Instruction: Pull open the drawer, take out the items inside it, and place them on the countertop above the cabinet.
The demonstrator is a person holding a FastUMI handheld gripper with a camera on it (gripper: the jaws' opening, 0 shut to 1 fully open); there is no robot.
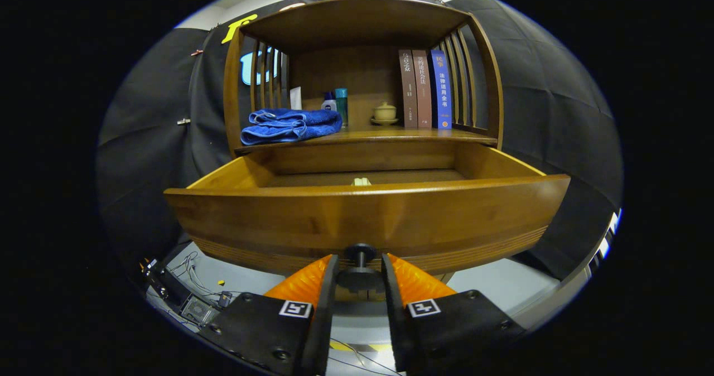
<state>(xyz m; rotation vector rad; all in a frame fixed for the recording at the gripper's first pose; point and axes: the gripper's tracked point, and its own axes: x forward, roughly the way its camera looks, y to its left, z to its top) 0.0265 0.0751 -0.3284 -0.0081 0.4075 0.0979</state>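
One wooden drawer [368, 214], pulled out below the countertop [390, 136]; gripper [360, 278] fingers clamped on its black knob [360, 251]. Small pale item [361, 181] inside: seemingly light; grasp from above, across its sides

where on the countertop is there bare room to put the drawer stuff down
Bare wood shows along the countertop's front edge, ahead of the small teapot and between the blue towel and the books. The left end is crowded by towel and bottles. The gripper grips the drawer knob.
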